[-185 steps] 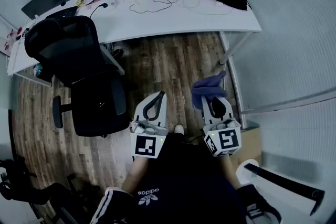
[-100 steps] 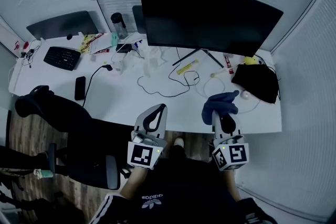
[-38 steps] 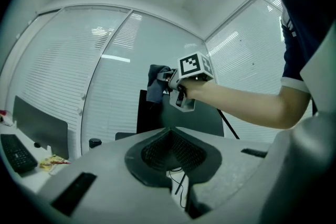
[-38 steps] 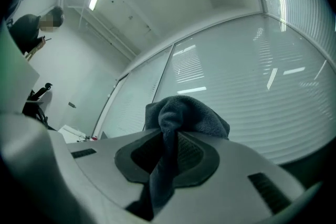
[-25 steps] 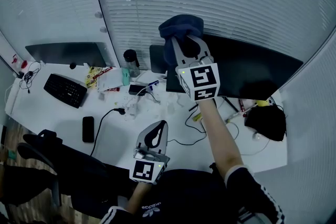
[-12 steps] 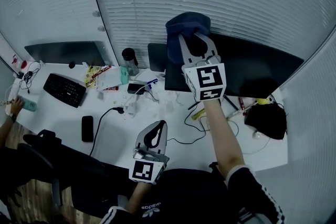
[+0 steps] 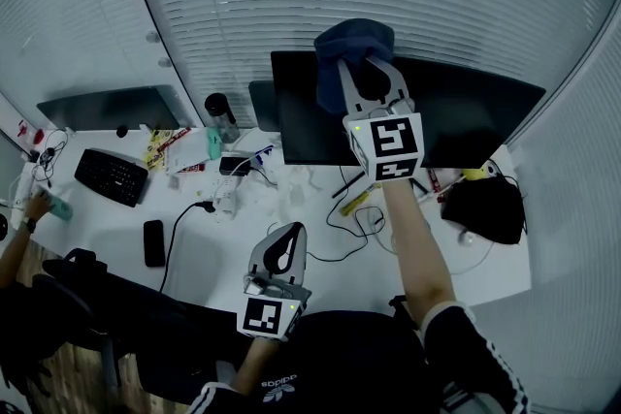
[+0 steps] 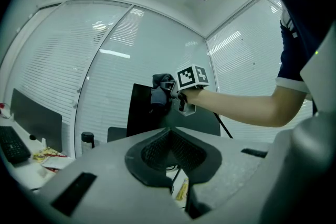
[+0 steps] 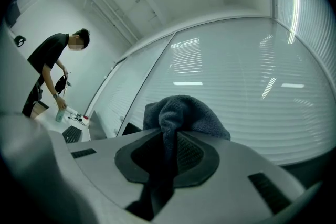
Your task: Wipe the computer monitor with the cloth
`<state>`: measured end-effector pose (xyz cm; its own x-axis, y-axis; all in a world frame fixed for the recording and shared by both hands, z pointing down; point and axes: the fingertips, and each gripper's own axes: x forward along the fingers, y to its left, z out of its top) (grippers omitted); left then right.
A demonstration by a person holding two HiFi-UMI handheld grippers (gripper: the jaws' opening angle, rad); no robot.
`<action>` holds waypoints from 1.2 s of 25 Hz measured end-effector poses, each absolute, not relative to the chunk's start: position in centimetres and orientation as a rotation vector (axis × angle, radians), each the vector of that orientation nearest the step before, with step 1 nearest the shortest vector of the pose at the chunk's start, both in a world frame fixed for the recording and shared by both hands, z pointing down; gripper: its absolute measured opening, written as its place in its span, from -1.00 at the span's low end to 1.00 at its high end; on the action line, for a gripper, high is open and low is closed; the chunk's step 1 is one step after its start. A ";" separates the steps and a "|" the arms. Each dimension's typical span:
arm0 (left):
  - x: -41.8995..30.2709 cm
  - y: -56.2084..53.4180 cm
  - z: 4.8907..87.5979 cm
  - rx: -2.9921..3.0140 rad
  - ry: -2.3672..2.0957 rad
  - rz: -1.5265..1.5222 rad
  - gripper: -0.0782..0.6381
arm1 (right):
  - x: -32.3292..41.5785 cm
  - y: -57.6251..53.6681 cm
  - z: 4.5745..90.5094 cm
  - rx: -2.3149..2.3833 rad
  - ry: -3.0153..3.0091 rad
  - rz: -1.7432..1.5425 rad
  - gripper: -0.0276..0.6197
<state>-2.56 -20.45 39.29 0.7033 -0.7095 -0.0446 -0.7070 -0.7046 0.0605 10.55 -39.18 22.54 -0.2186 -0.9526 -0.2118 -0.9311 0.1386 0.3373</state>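
- Shifted since half a second ago: cloth (image 7: pixel 354 48) now sits further in from the upper left corner of the monitor (image 7: pixel 466 126), along its top edge.
- Cloth blue, bunched, overlapping the top of the dark screen; contact not confirmed.
- Right gripper (image 7: pixel 361 75) raised on an outstretched arm, jaws clamped on the cloth, one fold pinched between them and hanging down.
- Left gripper (image 7: pixel 281 252) low, close to the body, above the near edge of the desk (image 7: pixel 485 262); jaws pressed together, nothing between.
- White desk below carries keyboard (image 7: pixel 112 176), phone (image 7: pixel 153 242), loose cables.
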 end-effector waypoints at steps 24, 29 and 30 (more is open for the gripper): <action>9.4 -16.3 38.1 2.925 -1.150 -0.076 -0.76 | 28.9 -33.6 22.5 2.042 -2.169 -0.632 -0.77; 11.7 -15.7 38.0 2.936 -1.134 -0.106 -0.76 | 33.0 -32.2 22.5 2.086 -2.113 -0.623 -0.77; 12.1 -15.5 38.1 2.942 -1.128 -0.094 -0.76 | 33.9 -31.9 22.5 2.095 -2.102 -0.622 -0.77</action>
